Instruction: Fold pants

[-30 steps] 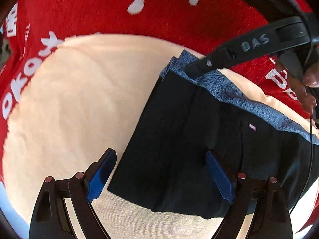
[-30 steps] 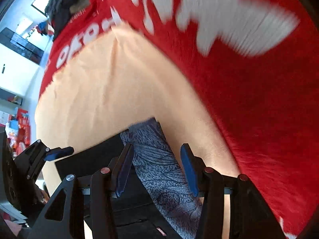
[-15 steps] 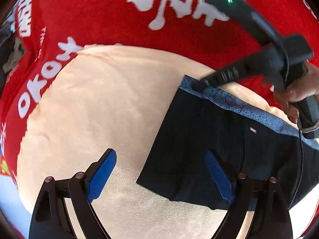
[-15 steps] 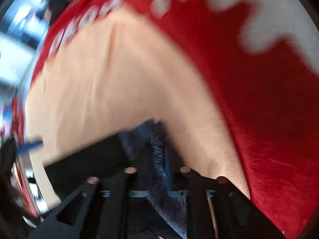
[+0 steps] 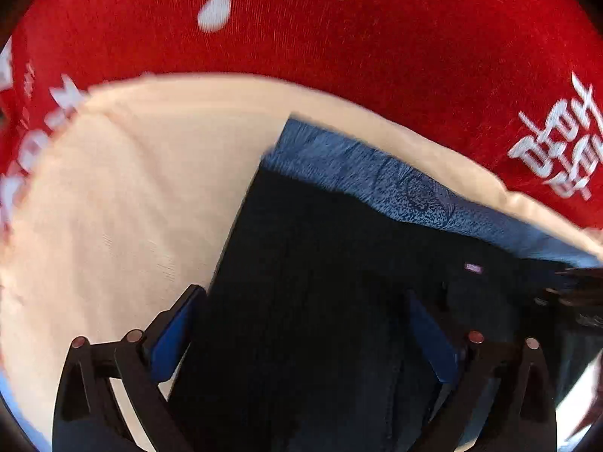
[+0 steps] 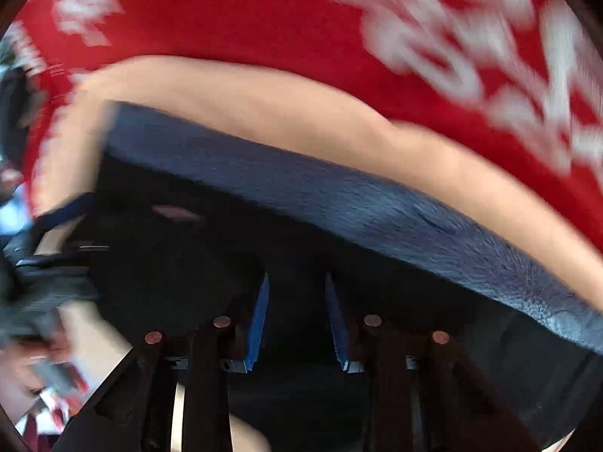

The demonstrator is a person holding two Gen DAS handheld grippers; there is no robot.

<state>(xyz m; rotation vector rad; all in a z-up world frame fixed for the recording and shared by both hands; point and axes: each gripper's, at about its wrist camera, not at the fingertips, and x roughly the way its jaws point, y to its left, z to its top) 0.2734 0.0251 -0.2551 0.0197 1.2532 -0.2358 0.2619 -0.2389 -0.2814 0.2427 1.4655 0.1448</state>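
One pair of pants (image 5: 320,301) here, dark, folded into a flat block with a blue patterned waistband (image 5: 377,177) running along its far edge and a tiny label (image 5: 473,267) just inside that band. The pants lie on a single cream cloth (image 5: 132,196), toward its right side, and that cloth is spread over a red cover (image 5: 339,45) printed with white lettering, which drapes the worktop.

Over the near end of the pants, the left gripper (image 5: 301,339) points steeply down with its fingers spread wide, having just opened further; the left blue pad (image 5: 175,342) stands just off the pants' left edge over the cream cloth, the other over the dark fabric. Nothing is pinched.

To the right along the pants, the right gripper (image 6: 297,316) hangs above the dark fabric just short of the waistband (image 6: 339,196). Its fingers stand at a narrow gap, having just closed a little; the view is blurred, and no fabric shows between the pads.

No containers on show.
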